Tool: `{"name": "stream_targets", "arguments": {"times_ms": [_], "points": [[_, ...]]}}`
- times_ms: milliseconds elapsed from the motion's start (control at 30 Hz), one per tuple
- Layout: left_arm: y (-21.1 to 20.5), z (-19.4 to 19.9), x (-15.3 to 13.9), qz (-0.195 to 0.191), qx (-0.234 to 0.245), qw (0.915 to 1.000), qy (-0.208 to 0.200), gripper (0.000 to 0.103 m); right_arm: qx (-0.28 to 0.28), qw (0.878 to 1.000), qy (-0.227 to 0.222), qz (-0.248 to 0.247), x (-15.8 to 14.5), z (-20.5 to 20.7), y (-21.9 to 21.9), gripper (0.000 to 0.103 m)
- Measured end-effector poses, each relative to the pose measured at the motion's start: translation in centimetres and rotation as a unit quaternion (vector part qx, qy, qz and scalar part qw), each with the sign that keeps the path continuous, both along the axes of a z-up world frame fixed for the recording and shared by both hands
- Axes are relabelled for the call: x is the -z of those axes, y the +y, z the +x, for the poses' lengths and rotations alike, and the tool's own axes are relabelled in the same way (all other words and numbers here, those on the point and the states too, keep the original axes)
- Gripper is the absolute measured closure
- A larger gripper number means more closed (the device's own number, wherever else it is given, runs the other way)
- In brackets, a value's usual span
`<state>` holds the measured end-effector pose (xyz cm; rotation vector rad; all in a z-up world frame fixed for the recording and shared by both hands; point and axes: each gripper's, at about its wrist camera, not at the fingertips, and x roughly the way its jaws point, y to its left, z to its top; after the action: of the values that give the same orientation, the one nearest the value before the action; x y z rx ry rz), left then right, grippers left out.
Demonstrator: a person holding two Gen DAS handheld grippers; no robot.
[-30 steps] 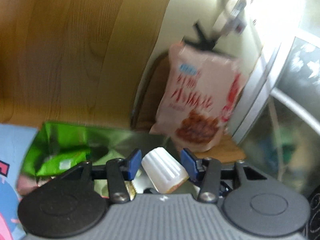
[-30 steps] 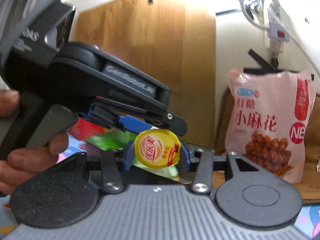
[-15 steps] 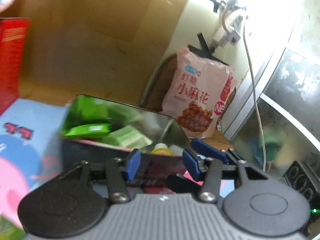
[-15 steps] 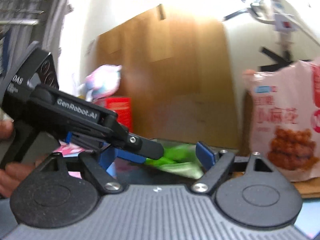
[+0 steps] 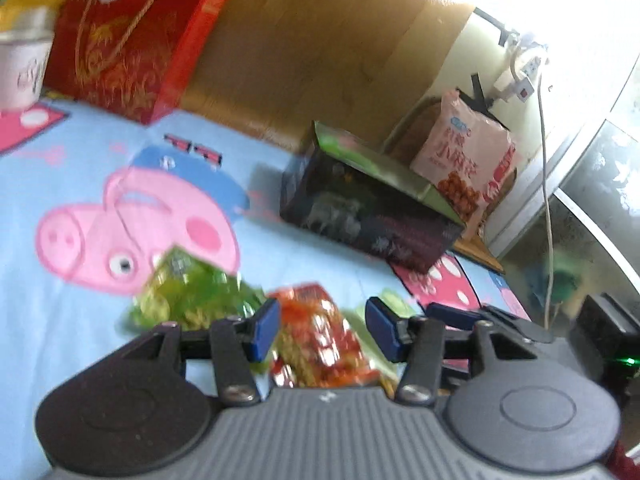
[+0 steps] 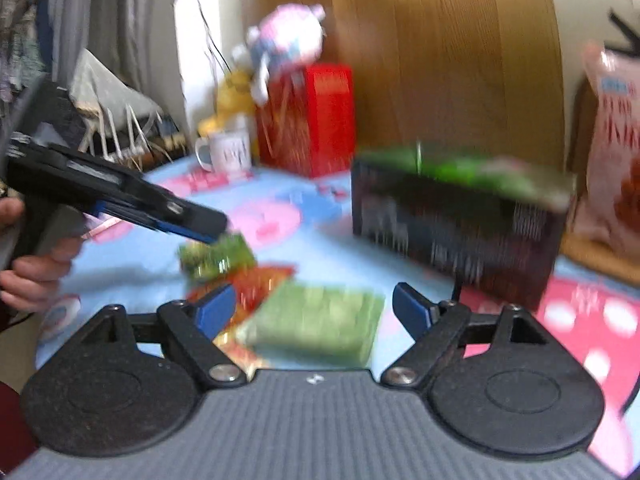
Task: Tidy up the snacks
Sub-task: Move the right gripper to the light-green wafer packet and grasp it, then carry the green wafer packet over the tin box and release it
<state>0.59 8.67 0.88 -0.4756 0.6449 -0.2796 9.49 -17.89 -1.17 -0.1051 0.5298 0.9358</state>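
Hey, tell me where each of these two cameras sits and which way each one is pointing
Left wrist: on the left hand-held gripper, looking down its open fingers at an orange-red snack packet on the blue cartoon-pig cloth; the right hand-held gripper's tip shows at right.
Right wrist: on the right hand-held gripper, open over a flat green packet; the left hand shows.
Shared: dark open box, red gift box, pink snack bag.

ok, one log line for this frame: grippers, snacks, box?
left gripper: open, empty, over red packet | right gripper: open, empty, over green packet | box: on the cartoon cloth behind the loose snacks
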Motion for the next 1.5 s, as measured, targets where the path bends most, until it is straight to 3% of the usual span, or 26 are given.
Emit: {"name": "stream_targets", "arguments": {"times_ms": [133,167,200,300,533,700,900,1033,1133,1167,1233,1367,1433,1500], "points": [[-1.6,0.5,0.3,0.003,0.021,0.9998,0.004,0.055,0.016,0.999,0.012,-0.031,0.8,-0.7,1.4,0.018],[-2.0,0.6,0.2,0.003,0.027,0.9996,0.004,0.055,0.017,0.999,0.018,-0.038,0.8,-0.6,1.7,0.022],[-2.4,0.7,0.1,0.004,0.032,0.9995,0.002,0.055,0.023,0.999,0.015,-0.044,0.8,-0.6,1.8,0.036],[-3.3,0.7,-0.1,0.009,0.045,0.9990,-0.001,0.055,0.051,0.997,0.015,-0.049,0.7,-0.9,1.1,0.039],[-6.6,3.0,-0.2,-0.010,0.096,0.9951,0.021,0.055,0.124,0.991,0.015,-0.049,1.2,-2.1,-4.8,0.038],[-12.4,5.6,-0.3,-0.002,0.172,0.9840,0.047,0.055,0.170,0.984,0.016,-0.053,1.4,-4.4,-8.5,0.035],[-17.0,7.6,0.4,0.011,0.210,0.9751,0.071,0.049,0.174,0.983,-0.001,-0.053,1.7,-6.4,-10.9,0.022],[-17.9,8.0,0.7,0.014,0.202,0.9760,0.081,0.048,0.162,0.984,-0.013,-0.066,1.7,-5.5,-10.7,0.020],[-18.0,8.0,1.1,0.014,0.198,0.9767,0.082,0.054,0.139,0.987,-0.011,-0.078,2.1,-4.5,-9.9,0.020],[-18.2,8.0,1.1,0.020,0.199,0.9767,0.079,0.057,0.130,0.988,-0.015,-0.080,2.1,-4.4,-9.6,0.021],[-18.5,8.0,1.2,0.026,0.198,0.9768,0.076,0.060,0.113,0.990,-0.024,-0.080,1.9,-4.4,-9.1,0.045],[-18.3,8.0,0.8,0.034,0.192,0.9784,0.067,0.060,0.122,0.989,-0.028,-0.074,1.7,-4.3,-9.1,0.055],[-18.0,7.8,0.3,0.039,0.186,0.9803,0.053,0.060,0.125,0.989,-0.032,-0.070,1.6,-4.5,-9.1,0.072],[-17.4,7.7,-0.4,0.033,0.184,0.9816,0.039,0.060,0.127,0.989,-0.037,-0.059,1.3,-4.6,-9.1,0.073]]}}
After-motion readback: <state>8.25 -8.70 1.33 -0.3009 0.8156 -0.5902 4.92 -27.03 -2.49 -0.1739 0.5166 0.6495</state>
